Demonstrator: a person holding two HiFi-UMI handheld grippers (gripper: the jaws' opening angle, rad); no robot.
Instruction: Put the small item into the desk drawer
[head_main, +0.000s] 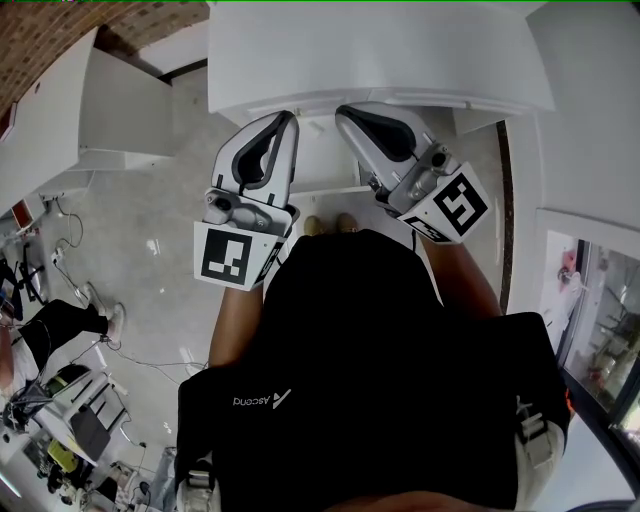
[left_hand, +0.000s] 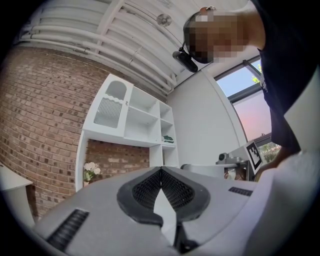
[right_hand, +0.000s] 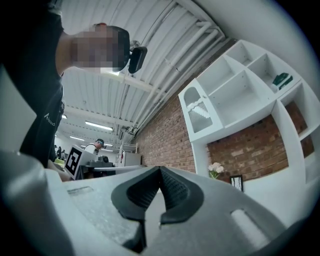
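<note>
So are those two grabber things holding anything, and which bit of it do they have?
Nothing is held. The left hand-held gripper and the right hand-held gripper both have their jaws closed together, with nothing between them.

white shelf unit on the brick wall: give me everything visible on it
The white shelf unit looks like matte painted board: a hutch of open cubbies against the brick wall, raised on side panels with bare brick showing beneath. One cubby has an arched opening with a ribbed white rack inside. A dark green item sits in another; the others show nothing. White flowers stand by its foot.
</note>
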